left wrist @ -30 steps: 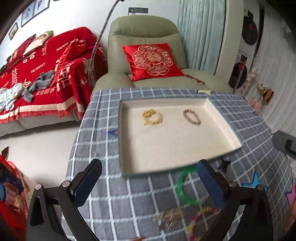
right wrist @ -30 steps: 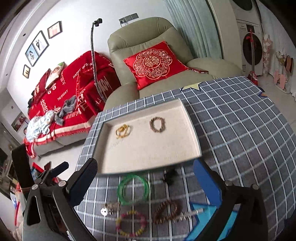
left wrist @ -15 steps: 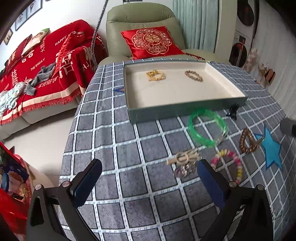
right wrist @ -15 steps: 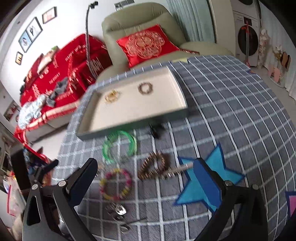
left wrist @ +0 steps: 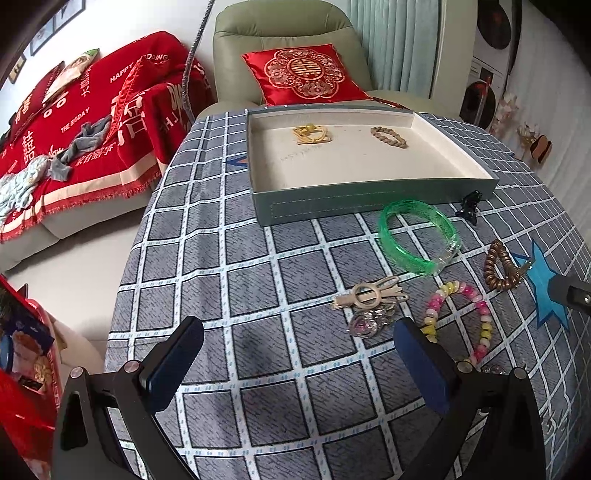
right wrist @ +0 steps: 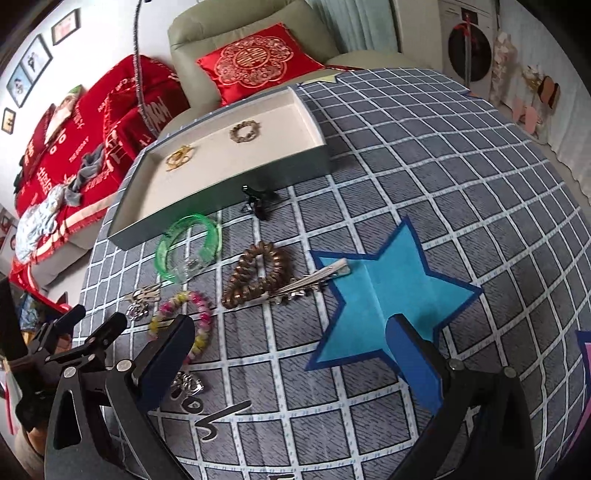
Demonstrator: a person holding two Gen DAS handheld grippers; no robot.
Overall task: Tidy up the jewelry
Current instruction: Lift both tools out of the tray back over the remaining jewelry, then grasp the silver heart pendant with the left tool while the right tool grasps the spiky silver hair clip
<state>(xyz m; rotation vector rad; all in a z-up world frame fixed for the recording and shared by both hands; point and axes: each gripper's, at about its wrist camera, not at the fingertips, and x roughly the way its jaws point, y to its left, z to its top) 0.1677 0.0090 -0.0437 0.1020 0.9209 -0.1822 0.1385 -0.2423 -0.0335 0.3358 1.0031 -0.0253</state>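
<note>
On the checked counter [left wrist: 207, 258], both grippers have drawn back from the tray [left wrist: 369, 201] toward the near edge, bringing the loose jewelry into reach. The left gripper [left wrist: 295, 354] and right gripper [right wrist: 291, 354] hang wide open, holding nothing. Two bracelets already lie in the tray; a green bangle [left wrist: 419, 236], bead bracelet [left wrist: 458, 317], coil hair tie [right wrist: 258, 275] and clips wait nearby, crowded together.

Both wrist cameras are looking forward and down over the checked tablecloth [left wrist: 229, 258] from close above its near edge, the right one probably sitting further right. Both are sharing the tray [left wrist: 369, 201] [right wrist: 207, 206], green bangle [left wrist: 419, 236] [right wrist: 184, 247] and armchair [left wrist: 280, 33] [right wrist: 236, 29].
</note>
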